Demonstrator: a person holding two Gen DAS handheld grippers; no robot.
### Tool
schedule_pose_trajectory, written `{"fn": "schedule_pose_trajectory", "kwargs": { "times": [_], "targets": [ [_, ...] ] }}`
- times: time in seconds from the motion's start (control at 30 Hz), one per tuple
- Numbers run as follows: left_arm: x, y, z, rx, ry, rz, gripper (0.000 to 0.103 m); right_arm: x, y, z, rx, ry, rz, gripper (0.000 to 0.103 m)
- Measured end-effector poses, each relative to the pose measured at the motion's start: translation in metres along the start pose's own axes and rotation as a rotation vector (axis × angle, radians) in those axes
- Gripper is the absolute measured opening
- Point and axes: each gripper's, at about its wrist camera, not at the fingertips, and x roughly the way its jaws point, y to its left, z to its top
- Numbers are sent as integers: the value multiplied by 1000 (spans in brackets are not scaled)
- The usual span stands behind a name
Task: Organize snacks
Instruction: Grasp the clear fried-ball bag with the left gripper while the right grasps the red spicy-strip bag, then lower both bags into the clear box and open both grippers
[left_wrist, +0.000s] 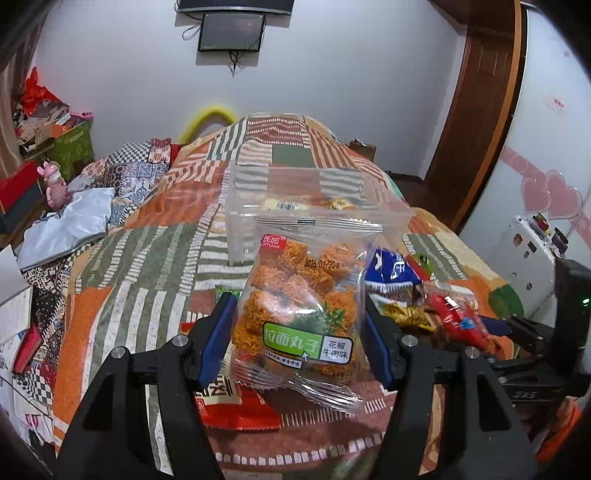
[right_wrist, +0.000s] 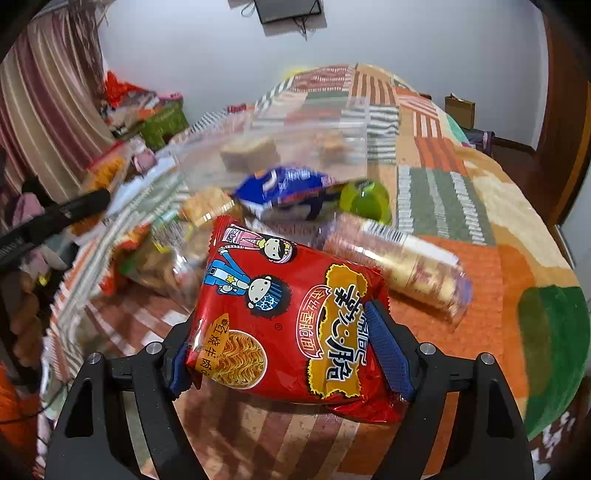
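While the left gripper (left_wrist: 301, 325) pinches a clear packet of orange noodle balls (left_wrist: 303, 295) marked "2026/01/20", a clear plastic box (left_wrist: 295, 206) stands beyond. The right gripper (right_wrist: 286, 347) clamps a red crispy-noodle packet (right_wrist: 291, 321) printed with cartoon children.

L wrist view: clear pack of noodle balls (left_wrist: 301, 306) fills the gap in the left gripper (left_wrist: 301, 332), blocking the straight path ahead. Clear plastic box (left_wrist: 295, 199) stands just behind it, centre frame. Loose snack pile (left_wrist: 424, 291) crowds centre right; red packet (left_wrist: 236, 406) lies lower centre. Bedspread (left_wrist: 122, 280) is bare at mid-left. R wrist view: red noodle bag (right_wrist: 291, 317) sits between the right gripper (right_wrist: 291, 350) pads; wrapped biscuit roll (right_wrist: 402, 266) just right of it. Bed open at far right.
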Motion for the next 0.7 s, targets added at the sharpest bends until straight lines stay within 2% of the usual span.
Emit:
{"fn": "schedule_pose_trajectory", "kwargs": {
  "times": [0.17, 0.33, 0.5, 0.7],
  "targets": [
    [-2, 2, 15, -11, -31, 8, 64, -23, 6, 27, -13, -87, 8, 79],
    [0, 3, 35, -24, -63, 19, 64, -28, 7, 60, -33, -158, -1, 79],
    [13, 5, 59, -33, -76, 39, 64, -19, 10, 94, -59, -204, -9, 79],
    [35, 10, 85, -44, -72, 39, 64, 5, 9, 123, -60, -210, -4, 79]
  ]
}}
